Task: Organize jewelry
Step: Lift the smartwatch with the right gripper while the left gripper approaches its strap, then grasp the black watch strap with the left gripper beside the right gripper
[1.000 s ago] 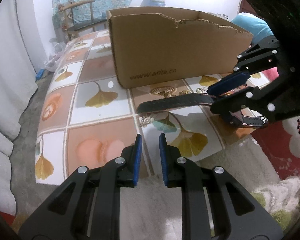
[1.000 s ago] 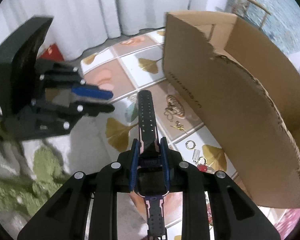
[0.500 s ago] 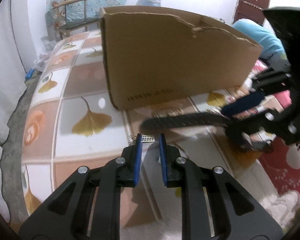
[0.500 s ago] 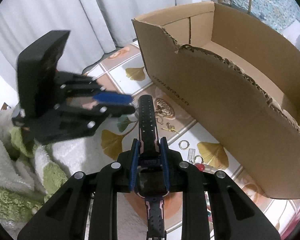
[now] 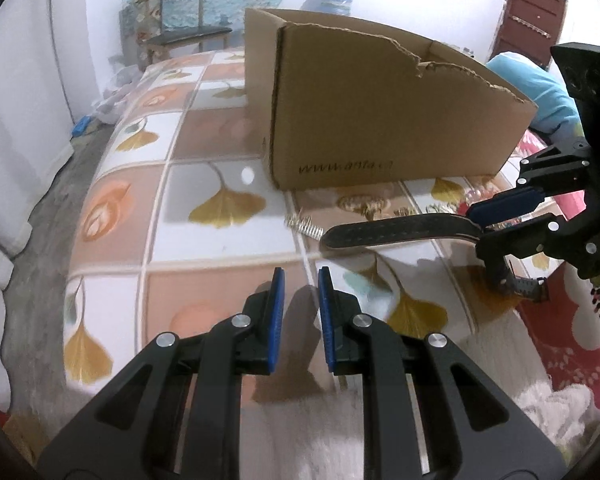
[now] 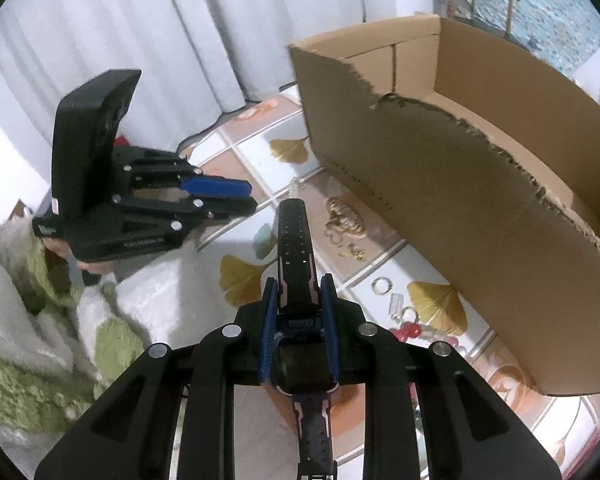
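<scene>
While my left gripper (image 5: 301, 280) hung with jaws narrowly parted on nothing, its view hid the watch (image 5: 400, 230) face behind the right gripper (image 5: 500, 216); the cardboard box (image 5: 380, 120) read "www.anta.c", the end blurred. From the right wrist, jaws clamped the watch case, strap pointing forward above scattered jewelry (image 6: 344, 220).

Cardboard box (image 6: 460, 184) on mat (image 5: 220, 168), jewelry (image 6: 342, 220) before it
</scene>
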The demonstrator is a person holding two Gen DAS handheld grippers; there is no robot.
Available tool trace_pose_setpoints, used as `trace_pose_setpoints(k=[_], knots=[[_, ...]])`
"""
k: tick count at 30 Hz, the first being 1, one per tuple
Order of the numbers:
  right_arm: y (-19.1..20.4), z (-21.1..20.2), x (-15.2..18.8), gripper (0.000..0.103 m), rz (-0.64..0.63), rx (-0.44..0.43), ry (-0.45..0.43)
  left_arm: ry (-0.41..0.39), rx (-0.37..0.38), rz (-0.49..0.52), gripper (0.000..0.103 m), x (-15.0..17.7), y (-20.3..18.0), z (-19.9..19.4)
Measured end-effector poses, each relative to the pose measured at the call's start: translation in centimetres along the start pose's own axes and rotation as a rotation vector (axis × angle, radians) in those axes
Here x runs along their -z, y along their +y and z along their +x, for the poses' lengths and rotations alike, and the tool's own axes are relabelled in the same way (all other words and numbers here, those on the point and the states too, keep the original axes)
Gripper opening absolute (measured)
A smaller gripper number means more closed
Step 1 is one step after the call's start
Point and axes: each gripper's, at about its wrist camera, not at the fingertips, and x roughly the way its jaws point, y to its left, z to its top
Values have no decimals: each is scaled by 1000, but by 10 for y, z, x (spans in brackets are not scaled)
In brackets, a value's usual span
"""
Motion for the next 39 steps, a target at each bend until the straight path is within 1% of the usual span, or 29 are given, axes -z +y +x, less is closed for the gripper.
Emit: trace_pose_setpoints(k=[6,11,14,17,19,23,24,26,28,30,33,34,37,39], knots=[[15,2,2,21,-85,16,43,-1,-10,9,16,9,-6,-15],[38,24,-2,21,-225,39,102,-15,-2,25,16,12,-8,-24],[46,35,-5,22,-284,60,109,-15,-1,38,16,13,-9,-24],[45,37,-7,22,-294,76,104,-24,6,65,16,14,-13,-26],[42,37,-7,22,-280,87,95,-31,21,85,16,11,-16,-24],[34,33,-4,26,-212,72,81,-45,54,118,16,-2,-20,-10],[33,29,-2,31,-185,68,72,-53,63,129,16,-7,-21,-7],[27,16,2,41,-99,47,25,-61,74,146,16,-14,-24,0],[23,3,9,46,-20,37,-17,-44,72,159,16,-19,-26,10],[19,-10,20,48,56,43,-45,-22,67,166,16,-20,-26,19],[13,-22,42,48,122,97,-35,9,62,170,16,-20,-25,27],[11,-23,46,48,131,108,-28,7,61,173,16,-20,-26,27],[7,-24,56,48,147,118,0,19,44,191,16,-23,-28,29],[8,-19,57,48,133,121,16,25,27,200,16,-24,-31,29]])
